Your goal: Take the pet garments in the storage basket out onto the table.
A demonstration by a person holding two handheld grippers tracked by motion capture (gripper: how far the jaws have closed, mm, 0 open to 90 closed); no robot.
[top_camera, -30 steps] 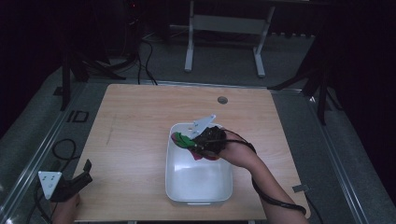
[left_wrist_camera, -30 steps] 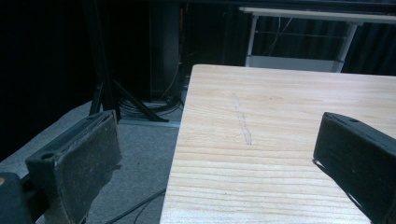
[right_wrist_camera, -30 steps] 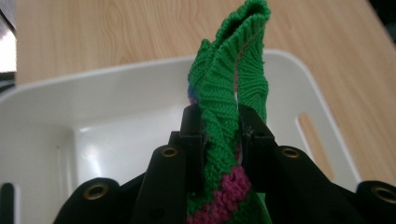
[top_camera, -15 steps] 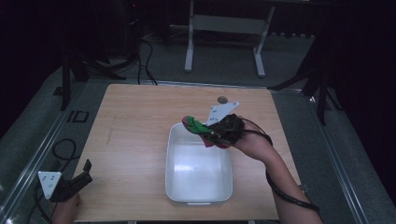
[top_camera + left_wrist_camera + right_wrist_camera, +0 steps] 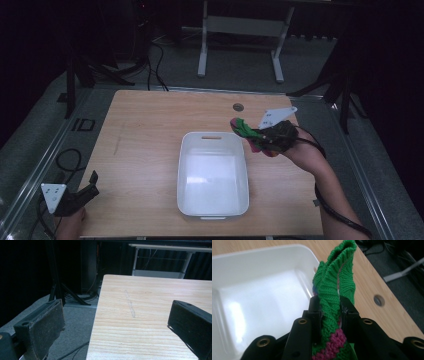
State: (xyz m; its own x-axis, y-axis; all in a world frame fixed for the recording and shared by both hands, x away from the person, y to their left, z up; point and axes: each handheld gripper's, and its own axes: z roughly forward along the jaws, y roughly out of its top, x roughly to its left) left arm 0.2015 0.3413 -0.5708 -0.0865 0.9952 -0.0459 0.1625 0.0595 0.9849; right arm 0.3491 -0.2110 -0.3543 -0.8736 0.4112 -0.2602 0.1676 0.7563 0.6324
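- Gripping a knitted green-and-pink sock (image 5: pixel 335 285), the right tongs (image 5: pixel 270 137) hold it above the tabletop (image 5: pixel 150 130), just beside the far right corner of the white tub (image 5: pixel 212 175).
- Only a narrow pinch of knit sits between the jaws, so I judge that a quick swing could pull it loose onto the tabletop.
- Its loose pink end hangs under the hand and might snag the tub's rim.
- The sock's long axis runs along the jaws, green cuff pointing ahead and to the left.
- Left tongs (image 5: pixel 117 322) gape wide, holding nothing, at the near left corner.
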